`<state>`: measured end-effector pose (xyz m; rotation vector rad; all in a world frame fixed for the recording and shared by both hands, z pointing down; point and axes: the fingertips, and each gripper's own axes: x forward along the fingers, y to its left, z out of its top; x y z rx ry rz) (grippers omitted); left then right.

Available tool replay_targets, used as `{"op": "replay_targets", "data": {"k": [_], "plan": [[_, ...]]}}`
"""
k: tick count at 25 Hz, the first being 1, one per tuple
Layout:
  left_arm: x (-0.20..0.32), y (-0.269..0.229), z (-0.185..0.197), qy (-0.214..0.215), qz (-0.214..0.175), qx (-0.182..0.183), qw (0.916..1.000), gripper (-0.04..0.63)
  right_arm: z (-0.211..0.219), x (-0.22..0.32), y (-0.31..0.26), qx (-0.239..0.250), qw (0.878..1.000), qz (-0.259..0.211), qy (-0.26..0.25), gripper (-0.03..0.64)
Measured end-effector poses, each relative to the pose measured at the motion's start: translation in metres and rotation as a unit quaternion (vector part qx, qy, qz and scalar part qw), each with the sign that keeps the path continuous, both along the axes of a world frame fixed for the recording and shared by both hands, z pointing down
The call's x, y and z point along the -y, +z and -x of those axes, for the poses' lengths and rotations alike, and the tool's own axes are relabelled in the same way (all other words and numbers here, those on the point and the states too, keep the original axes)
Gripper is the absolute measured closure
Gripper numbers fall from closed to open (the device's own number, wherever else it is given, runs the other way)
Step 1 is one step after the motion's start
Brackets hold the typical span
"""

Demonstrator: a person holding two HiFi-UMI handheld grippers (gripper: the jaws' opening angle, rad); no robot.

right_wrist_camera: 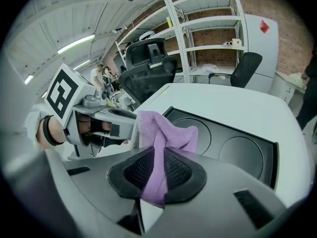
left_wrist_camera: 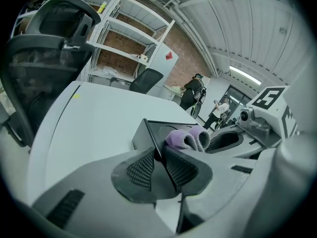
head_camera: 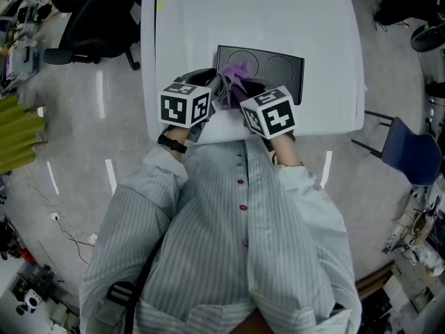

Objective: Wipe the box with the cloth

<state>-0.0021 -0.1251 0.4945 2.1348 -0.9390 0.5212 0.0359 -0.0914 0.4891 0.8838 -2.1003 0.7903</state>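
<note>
Pinching a fold of the purple cloth (right_wrist_camera: 166,133), the right tool (right_wrist_camera: 157,170) has its jaws pressed tight on it, and the loose end is bunched up over the near-left corner of the black box (head_camera: 278,68). The left tool (left_wrist_camera: 159,155) is clamped onto that box's thin edge at the same corner. The box is flat with two round recesses on top, and it sits on the white counter (head_camera: 278,12) toward the near edge. Both tools are just beside each other. A black office chair (head_camera: 90,16) stands off the counter's far left.
</note>
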Motion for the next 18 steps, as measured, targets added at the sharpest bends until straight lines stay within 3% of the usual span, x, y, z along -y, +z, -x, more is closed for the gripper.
{"op": "replay_targets", "data": {"k": [18], "plan": [[-0.001,0.001,-0.001,-0.007,-0.005,0.006,0.9999,0.526,-0.103,-0.011,0.001,-0.022,0.996,0.007,0.089,0.561]]}}
